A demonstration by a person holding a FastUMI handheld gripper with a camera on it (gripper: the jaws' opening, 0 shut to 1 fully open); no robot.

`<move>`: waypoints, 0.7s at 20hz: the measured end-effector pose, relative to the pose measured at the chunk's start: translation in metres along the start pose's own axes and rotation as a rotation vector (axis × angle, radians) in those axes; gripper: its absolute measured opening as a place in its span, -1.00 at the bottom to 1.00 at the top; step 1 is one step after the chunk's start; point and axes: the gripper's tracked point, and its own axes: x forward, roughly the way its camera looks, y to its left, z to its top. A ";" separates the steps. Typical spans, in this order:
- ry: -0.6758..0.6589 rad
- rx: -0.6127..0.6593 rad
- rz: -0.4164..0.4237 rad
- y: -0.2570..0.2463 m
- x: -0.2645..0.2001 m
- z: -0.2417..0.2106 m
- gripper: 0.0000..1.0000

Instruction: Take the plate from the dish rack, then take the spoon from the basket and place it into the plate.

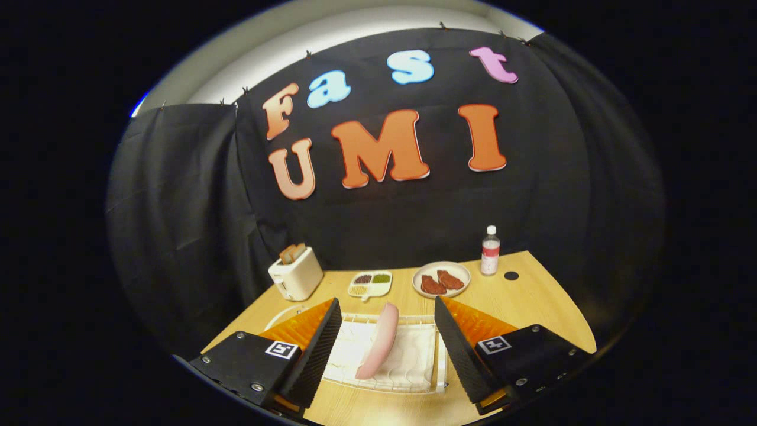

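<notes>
Gripper view: approach to the rack.
Tool (387, 349): open, fingers either side of plate.
Plate (378, 342): on edge in dish rack (414, 370), so graspable.

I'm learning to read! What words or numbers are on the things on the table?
Bottle: label too small to read.
Tongs: a black-and-white square marker on each side, no words; they're open, either side of the pink plate in the dish rack.
Nothing else readable.
</notes>
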 end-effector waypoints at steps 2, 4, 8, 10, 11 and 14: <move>0.093 -0.010 0.022 0.011 0.020 -0.015 0.88; 0.173 -0.022 0.027 0.018 0.036 -0.029 0.87; 0.302 -0.060 0.007 0.024 0.064 -0.048 0.87; 0.427 -0.034 0.021 0.030 0.075 -0.072 0.86; 0.485 -0.010 0.019 0.031 0.076 -0.084 0.85; 0.527 -0.022 -0.035 0.019 0.089 -0.090 0.77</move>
